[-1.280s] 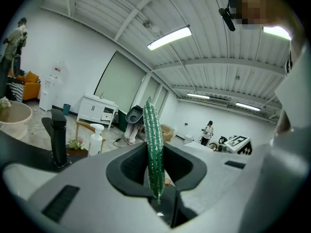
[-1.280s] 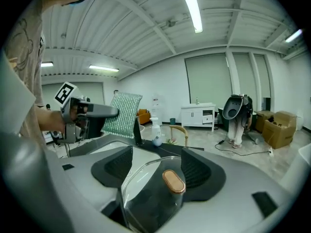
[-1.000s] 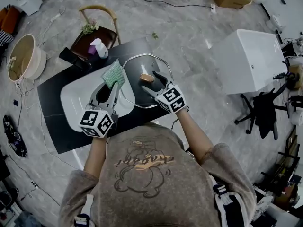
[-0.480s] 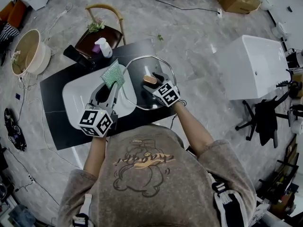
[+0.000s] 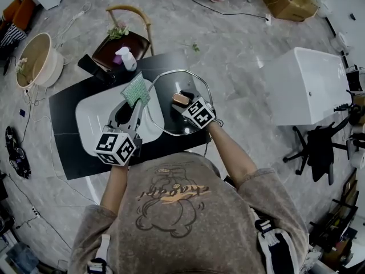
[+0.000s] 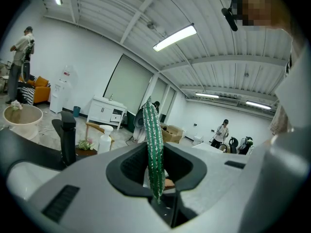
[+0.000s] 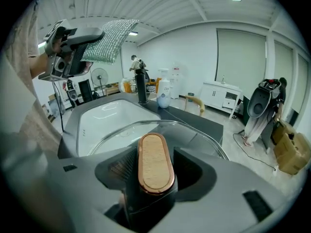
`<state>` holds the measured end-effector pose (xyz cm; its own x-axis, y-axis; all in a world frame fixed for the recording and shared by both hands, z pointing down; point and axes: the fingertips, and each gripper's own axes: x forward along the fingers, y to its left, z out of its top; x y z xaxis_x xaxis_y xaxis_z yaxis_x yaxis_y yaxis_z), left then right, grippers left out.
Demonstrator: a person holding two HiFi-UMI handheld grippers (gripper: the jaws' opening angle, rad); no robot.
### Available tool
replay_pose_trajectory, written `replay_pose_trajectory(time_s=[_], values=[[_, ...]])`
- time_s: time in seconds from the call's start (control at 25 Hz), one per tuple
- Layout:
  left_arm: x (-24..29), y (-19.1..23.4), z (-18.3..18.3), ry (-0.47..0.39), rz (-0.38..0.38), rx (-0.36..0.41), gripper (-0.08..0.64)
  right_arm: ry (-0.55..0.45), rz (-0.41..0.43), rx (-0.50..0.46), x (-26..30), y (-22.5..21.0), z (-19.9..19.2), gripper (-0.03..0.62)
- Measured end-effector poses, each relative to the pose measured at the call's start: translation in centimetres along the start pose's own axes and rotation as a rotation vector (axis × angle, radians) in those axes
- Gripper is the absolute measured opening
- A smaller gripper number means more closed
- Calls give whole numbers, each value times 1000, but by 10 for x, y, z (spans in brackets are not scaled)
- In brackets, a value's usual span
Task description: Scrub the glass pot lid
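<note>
Light's pretty even and soft, coming off the ceiling strip lights [image 6: 175,37], hardly any hard shadows, head view looks dim and greyish, both gripper views are heavy fisheye with black corners and soft close-up foreground.

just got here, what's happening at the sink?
A person works with two handheld grippers at a white sink on a black table. The left gripper is shut on a green scrubbing cloth, held up over the sink. The right gripper has the wood-topped handle of the glass lid between its jaws, which have just been closing but don't look clamped yet. The lid lies flat by the sink's right edge; scrubbing hasn't started.
</note>
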<state>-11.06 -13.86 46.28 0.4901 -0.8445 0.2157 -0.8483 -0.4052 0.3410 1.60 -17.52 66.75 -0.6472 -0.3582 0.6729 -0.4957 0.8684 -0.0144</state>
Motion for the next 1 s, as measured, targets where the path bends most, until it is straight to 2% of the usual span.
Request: replay_pose_trajectory(time_s=[0.04, 0.12, 0.48, 0.72, 1.0], values=[[0, 0, 0, -1, 2, 0, 86, 3, 5, -11, -1, 0, 1, 226], [1, 0, 0, -1, 7, -2, 86, 0, 16, -33, -1, 2, 1, 196], [3, 3, -1, -9, 24, -18, 86, -11, 27, -52, -2, 4, 0, 186], [2, 9, 4, -19, 42, -22, 86, -14, -20, -26, -13, 1, 0, 184], [-5, 13, 8, -38, 52, -22, 86, -96, -77, -76, -50, -1, 34, 183]])
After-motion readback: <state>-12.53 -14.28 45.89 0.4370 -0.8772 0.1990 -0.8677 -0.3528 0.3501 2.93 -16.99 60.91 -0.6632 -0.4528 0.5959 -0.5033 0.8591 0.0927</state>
